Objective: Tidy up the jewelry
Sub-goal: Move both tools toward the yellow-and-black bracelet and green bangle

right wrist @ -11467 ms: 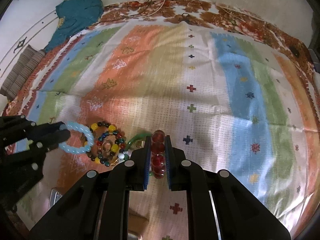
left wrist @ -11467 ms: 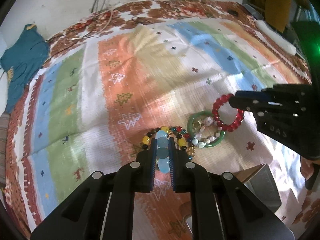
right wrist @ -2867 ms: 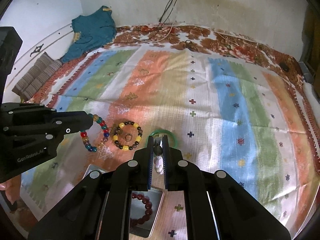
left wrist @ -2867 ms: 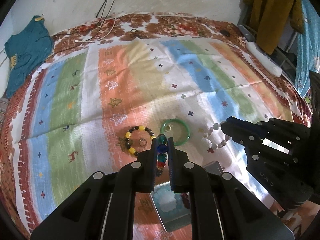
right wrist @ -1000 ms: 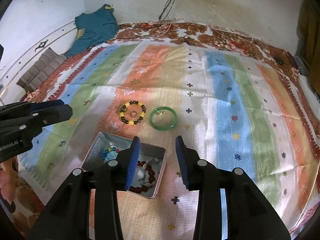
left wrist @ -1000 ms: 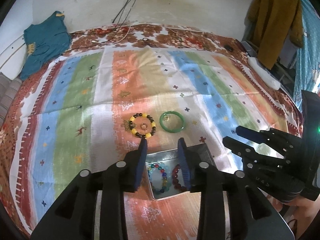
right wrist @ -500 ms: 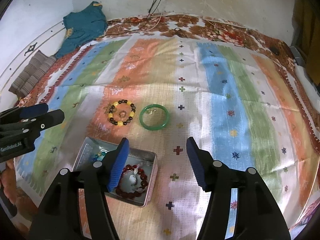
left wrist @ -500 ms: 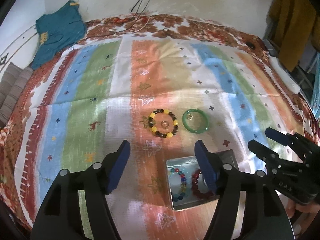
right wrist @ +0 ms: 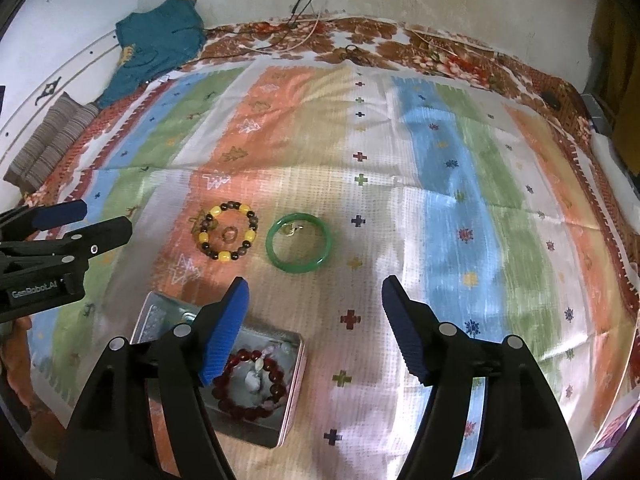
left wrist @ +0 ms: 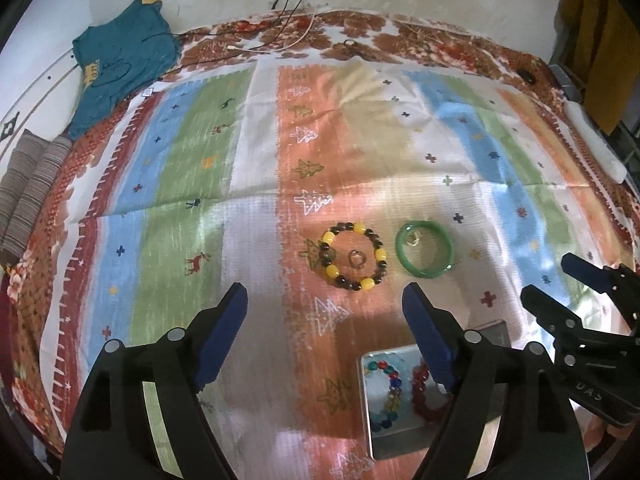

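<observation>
I have both sets of jaws spread and empty, having just been opening. The beaded bracelet and green bangle lie mid-bedspread, beyond the tin. The bangle looks rigid, slick, breakable: pinch its rim. The beads are limp.

The striped cloth is a matt, coarse weave with printed crosses and trees, creased along fold lines. The tin looks like bare metal, dull grey with a soft sheen on its walls. The green bangle is smooth and glossy, like polished stone or glass. The yellow-and-brown bead bracelet has rounded, shiny beads, and the red bead bracelet in the tin is dark and glossy. Each hand-held gripper is matt black plastic; the right hand-held gripper carries blue ribbed pads, rubbery and unshiny, as does the left hand-held gripper.
</observation>
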`<action>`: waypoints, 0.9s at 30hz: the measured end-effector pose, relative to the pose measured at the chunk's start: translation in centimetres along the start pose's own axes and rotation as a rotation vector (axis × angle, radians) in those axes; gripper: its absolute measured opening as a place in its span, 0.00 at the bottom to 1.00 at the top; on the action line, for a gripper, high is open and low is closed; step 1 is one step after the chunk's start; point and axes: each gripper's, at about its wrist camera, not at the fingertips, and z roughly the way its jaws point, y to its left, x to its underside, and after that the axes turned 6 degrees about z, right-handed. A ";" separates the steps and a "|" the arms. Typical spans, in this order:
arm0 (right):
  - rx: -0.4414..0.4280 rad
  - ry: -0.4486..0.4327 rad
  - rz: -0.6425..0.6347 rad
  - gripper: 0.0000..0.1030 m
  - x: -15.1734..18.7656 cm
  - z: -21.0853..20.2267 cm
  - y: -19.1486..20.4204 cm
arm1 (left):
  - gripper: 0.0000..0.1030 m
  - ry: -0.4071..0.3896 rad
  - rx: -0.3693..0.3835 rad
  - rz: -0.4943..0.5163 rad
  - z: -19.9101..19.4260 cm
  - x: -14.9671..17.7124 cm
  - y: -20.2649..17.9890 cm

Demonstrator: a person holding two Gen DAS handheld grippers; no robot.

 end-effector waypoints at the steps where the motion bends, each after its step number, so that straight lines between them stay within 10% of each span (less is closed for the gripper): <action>1: 0.002 0.006 -0.002 0.67 -0.1 0.3 0.0 | 0.77 0.004 -0.002 0.002 0.3 -0.2 0.1; 27: 0.073 0.084 0.021 0.67 -2.5 6.6 -1.2 | 0.77 0.065 -0.041 0.037 6.3 -3.0 0.3</action>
